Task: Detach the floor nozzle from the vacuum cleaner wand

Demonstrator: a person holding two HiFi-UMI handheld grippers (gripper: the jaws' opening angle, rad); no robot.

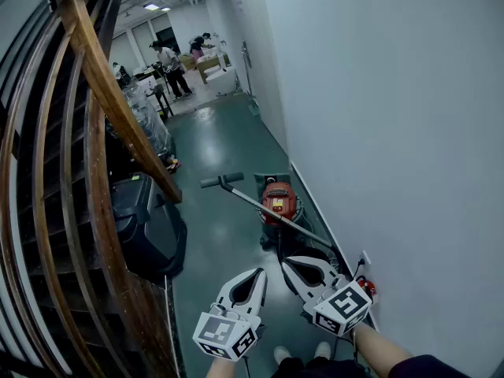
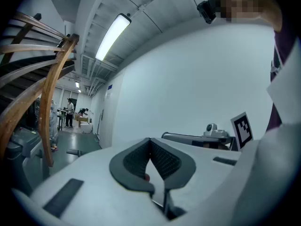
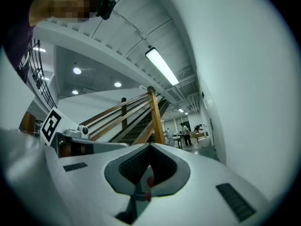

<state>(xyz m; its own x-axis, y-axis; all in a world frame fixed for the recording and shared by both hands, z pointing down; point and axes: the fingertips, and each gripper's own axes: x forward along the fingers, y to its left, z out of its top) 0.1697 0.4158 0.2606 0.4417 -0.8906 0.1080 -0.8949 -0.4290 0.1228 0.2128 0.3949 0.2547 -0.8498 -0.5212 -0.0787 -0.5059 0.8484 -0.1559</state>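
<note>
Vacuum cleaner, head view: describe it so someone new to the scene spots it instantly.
Follow the white wall on the right down to the green floor. The vacuum cleaner stands there at the wall's foot. It alone has a red body, with a silver wand slanting up-left to a dark handle; the bulky case by the wooden staircase opposite is all black.

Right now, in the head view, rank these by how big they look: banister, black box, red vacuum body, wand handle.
1. Banister
2. Black box
3. Red vacuum body
4. Wand handle
This is apparent size only: the box seems slightly nearer the camera than the vacuum, so their true order is unsure.
</note>
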